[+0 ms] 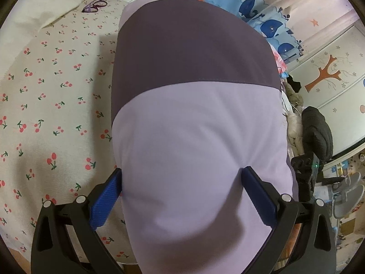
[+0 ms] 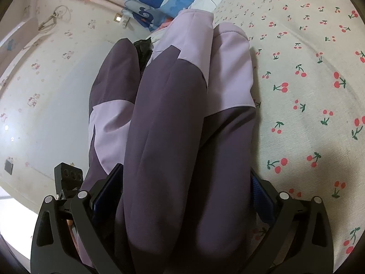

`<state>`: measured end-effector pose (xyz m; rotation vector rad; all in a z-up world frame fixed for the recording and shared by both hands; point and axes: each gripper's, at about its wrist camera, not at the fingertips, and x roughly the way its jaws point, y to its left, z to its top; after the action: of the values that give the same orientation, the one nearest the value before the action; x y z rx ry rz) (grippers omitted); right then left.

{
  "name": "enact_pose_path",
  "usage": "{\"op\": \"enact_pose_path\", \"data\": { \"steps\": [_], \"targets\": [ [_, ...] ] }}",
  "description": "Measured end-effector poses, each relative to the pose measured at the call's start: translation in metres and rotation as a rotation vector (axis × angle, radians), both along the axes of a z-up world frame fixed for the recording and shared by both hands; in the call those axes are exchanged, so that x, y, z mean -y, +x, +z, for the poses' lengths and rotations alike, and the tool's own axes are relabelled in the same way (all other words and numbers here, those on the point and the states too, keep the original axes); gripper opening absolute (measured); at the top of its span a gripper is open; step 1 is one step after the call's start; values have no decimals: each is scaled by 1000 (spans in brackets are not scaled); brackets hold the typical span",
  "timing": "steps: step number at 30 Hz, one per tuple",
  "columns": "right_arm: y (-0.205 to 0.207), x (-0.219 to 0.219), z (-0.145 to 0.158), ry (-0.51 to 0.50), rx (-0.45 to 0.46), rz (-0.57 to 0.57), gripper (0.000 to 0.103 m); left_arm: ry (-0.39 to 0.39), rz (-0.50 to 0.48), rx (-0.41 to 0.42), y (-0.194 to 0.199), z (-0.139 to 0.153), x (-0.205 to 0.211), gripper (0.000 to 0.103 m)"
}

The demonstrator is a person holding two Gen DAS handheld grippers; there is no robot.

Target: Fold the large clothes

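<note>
A large padded jacket in pale lilac and dark purple (image 1: 194, 118) lies folded on the cherry-print bedsheet (image 1: 45, 91). My left gripper (image 1: 182, 182) holds a thick bundle of its lilac part between the blue pads (image 1: 105, 203). In the right wrist view the jacket (image 2: 182, 114) shows as bulky dark purple folds with lilac panels. My right gripper (image 2: 184, 187) clamps a thick dark purple fold between its pads (image 2: 260, 196). Both grippers' jaws stand wide apart around the fabric. The fabric hides the fingertips.
A blue whale-print quilt (image 1: 257, 6) lies at the far end of the bed. A white pillow (image 1: 41, 4) sits far left. A dark coat on a chair (image 1: 317, 134) and a cupboard with a tree sticker (image 1: 326, 73) stand to the right. A wall (image 2: 45, 91) is left of the bed.
</note>
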<state>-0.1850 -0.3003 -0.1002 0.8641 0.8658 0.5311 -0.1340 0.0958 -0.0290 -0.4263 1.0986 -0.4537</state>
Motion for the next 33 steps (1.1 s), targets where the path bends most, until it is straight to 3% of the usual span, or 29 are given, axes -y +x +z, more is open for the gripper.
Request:
{"op": "enact_pose_path", "data": {
  "steps": [5, 9, 16, 23, 33],
  "targets": [
    [1, -1, 2, 17, -7, 5, 97, 57, 12, 24, -6, 5, 7, 98],
    [0, 0, 1, 132, -3, 55, 97, 80, -4, 23, -7, 5, 10, 98],
    [0, -2, 2, 96, -8, 59, 97, 298, -28, 82, -20, 15, 44, 98],
    [-2, -6, 6, 57, 3, 64, 97, 339, -12, 118, -28, 17, 48, 98],
    [-1, -9, 6, 55, -1, 63, 97, 455, -3, 184, -35, 25, 64, 98]
  ]
}}
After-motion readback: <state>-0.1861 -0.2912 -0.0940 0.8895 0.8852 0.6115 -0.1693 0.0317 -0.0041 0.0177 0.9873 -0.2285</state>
